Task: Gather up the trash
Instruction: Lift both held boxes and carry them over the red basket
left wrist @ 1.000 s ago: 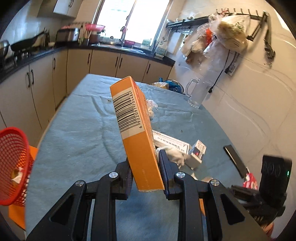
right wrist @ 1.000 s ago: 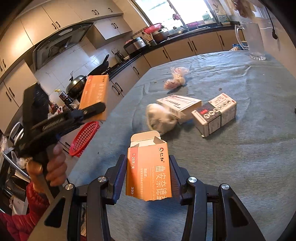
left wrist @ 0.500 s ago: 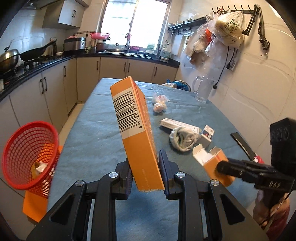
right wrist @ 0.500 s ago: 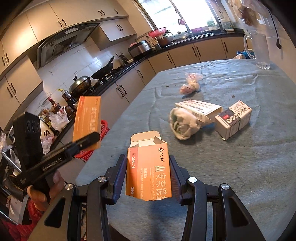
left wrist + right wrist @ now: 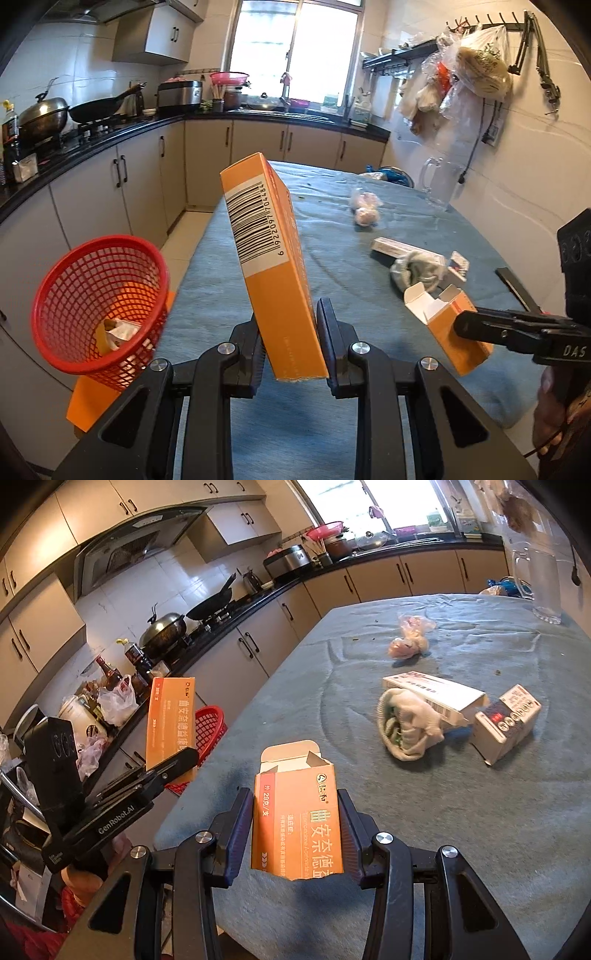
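My left gripper (image 5: 290,332) is shut on a long orange box with a barcode (image 5: 269,258), held upright above the table's near left edge; it also shows in the right wrist view (image 5: 168,720). My right gripper (image 5: 295,830) is shut on a shorter orange box with open flaps (image 5: 297,812), which also shows in the left wrist view (image 5: 447,325). A red mesh basket (image 5: 99,306) stands left of the table, below its top, with some scraps inside. On the table lie a white crumpled glove (image 5: 406,723), a long white box (image 5: 436,690), a small white box (image 5: 506,723) and a pink plastic bag (image 5: 410,642).
The table wears a blue-grey cloth (image 5: 480,830). A glass jug (image 5: 439,184) stands at the far right and a black flat bar (image 5: 515,288) lies near the right edge. Cabinets and a counter with pans (image 5: 92,110) run along the left.
Both grippers have drawn back from the table with their boxes still held. The red basket has come fully into the left wrist view, closer to the long box.
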Motion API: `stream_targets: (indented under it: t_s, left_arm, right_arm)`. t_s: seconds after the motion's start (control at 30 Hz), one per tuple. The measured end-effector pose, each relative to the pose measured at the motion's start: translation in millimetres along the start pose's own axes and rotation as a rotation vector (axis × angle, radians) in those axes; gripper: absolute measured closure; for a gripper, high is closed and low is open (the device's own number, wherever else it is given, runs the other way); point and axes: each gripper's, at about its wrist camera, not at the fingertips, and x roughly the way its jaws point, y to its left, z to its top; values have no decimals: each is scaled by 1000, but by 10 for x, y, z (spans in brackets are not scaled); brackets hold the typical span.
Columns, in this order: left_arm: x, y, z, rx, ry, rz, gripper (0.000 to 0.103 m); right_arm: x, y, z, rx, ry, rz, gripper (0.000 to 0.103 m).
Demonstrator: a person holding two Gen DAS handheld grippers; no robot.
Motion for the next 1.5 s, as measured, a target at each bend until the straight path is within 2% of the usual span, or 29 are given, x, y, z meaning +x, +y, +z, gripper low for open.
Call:
stream_targets:
  t_s: [0.4,0.6,0.67,0.77,0.8,0.87,0.9,1.07,1.23,1.3,1.33,1.5]
  left_arm:
    - [13,418,-25,-26,-28,108,78]
    - [-37,706,-21,-69,-39,133,78]
    - [-32,796,-35,-82,-31,130,78]
    - [-31,886,-74,-104,4,46,77]
    - [-24,888,-86,-105,21,10,75]
    - [6,819,-114,-81,54,-34,52]
    - [29,759,-130,-66,69,-48,48]
    - [172,447,-213,4,126,-78,41]
    - [431,276,-251,38,186,-15,42]
    - [505,247,-252,36,204,-9,56]
    - [536,231,-253,37,212,-4,58]
    - [534,221,-244,26,186,1,58]
  right_arm:
    - [433,394,309,-60,47,31,54]
    - [661,655,429,-97,70,43,54]
    - [691,706,457,-100,65,43,54]
    - [673,717,497,-91,51,40,54]
    - [662,706,506,-86,47,40,54]
    - [626,664,523,-72,34,32,54]
    - [605,645,530,-64,29,29,55]
    - [504,527,526,-34,14,23,54]
    - [439,437,494,-27,11,40,54]
    - [439,414,471,-24,14,45,54]
    - [443,401,459,-22,17,48,54]
    - [471,368,446,-14,26,53,54]
